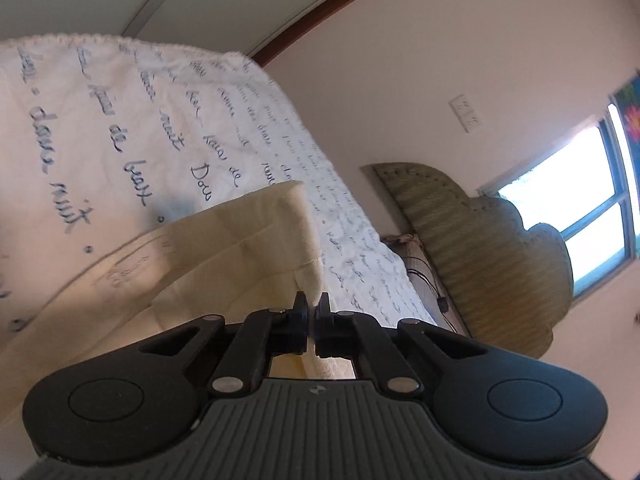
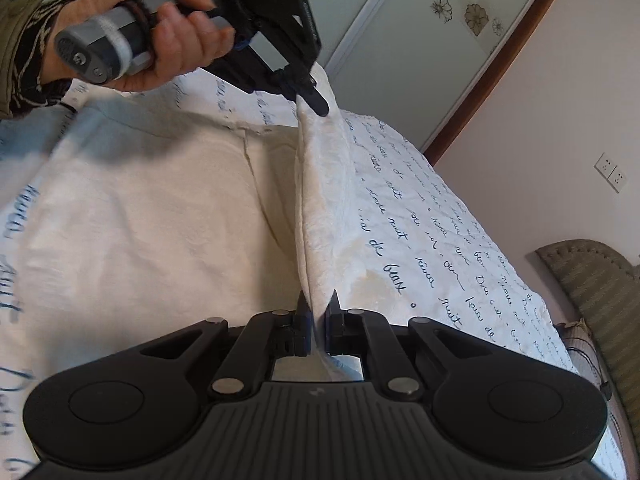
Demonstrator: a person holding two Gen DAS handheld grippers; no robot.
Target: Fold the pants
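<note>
Cream pants (image 2: 160,216) lie spread on a bed under a white cover printed with blue handwriting (image 2: 420,216). In the right wrist view my right gripper (image 2: 318,306) is shut on the near end of a raised edge of the pants (image 2: 324,184), which runs up as a ridge to my left gripper (image 2: 316,106), shut on the far end. In the left wrist view the left gripper (image 1: 313,304) pinches a corner of the cream cloth, and a folded band of the pants (image 1: 248,240) rises just beyond it.
A person's hand (image 2: 160,28) in a patterned sleeve holds the left tool. An olive padded headboard (image 1: 480,248) stands at the bed's right end, with a window (image 1: 568,200) behind it. A wardrobe with flower-patterned panels (image 2: 452,12) and a wall socket (image 2: 610,172) are beyond the bed.
</note>
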